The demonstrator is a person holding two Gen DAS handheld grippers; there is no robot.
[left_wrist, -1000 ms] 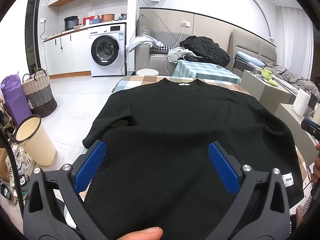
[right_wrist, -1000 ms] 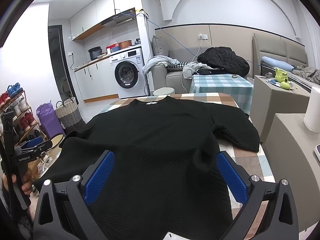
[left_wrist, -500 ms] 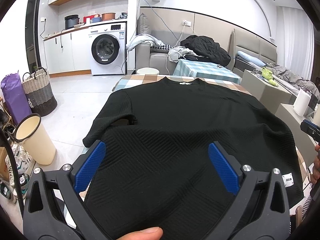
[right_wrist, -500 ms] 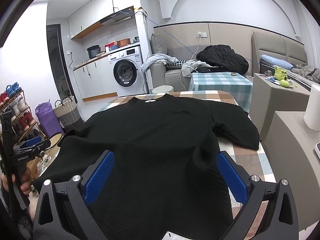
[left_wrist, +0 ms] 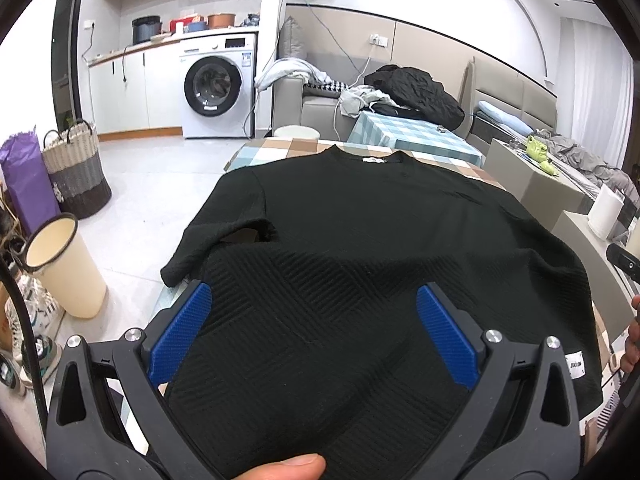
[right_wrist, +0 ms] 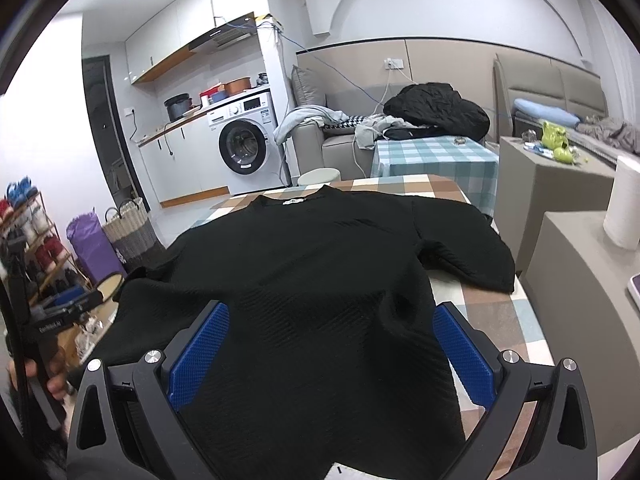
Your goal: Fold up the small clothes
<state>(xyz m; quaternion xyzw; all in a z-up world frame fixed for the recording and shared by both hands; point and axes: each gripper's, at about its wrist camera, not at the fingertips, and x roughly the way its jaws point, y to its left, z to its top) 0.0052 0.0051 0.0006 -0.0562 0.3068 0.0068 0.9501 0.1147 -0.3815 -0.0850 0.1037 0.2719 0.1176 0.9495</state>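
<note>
Barely shifting, both released tongs, left tongs [left_wrist: 314,322] and right tongs [right_wrist: 328,340], are hovering above the black sweater [left_wrist: 360,248], folding unstarted.

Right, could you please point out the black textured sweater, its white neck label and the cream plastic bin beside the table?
black textured sweater [left_wrist: 360,240]: left wrist view, middle of the body.
white neck label [left_wrist: 373,160]: left wrist view, centre of the label.
cream plastic bin [left_wrist: 74,276]: left wrist view, outer wall.

A checked-cloth table [right_wrist: 486,322] bears a black sweater [right_wrist: 320,280] spread flat, collar away
</note>
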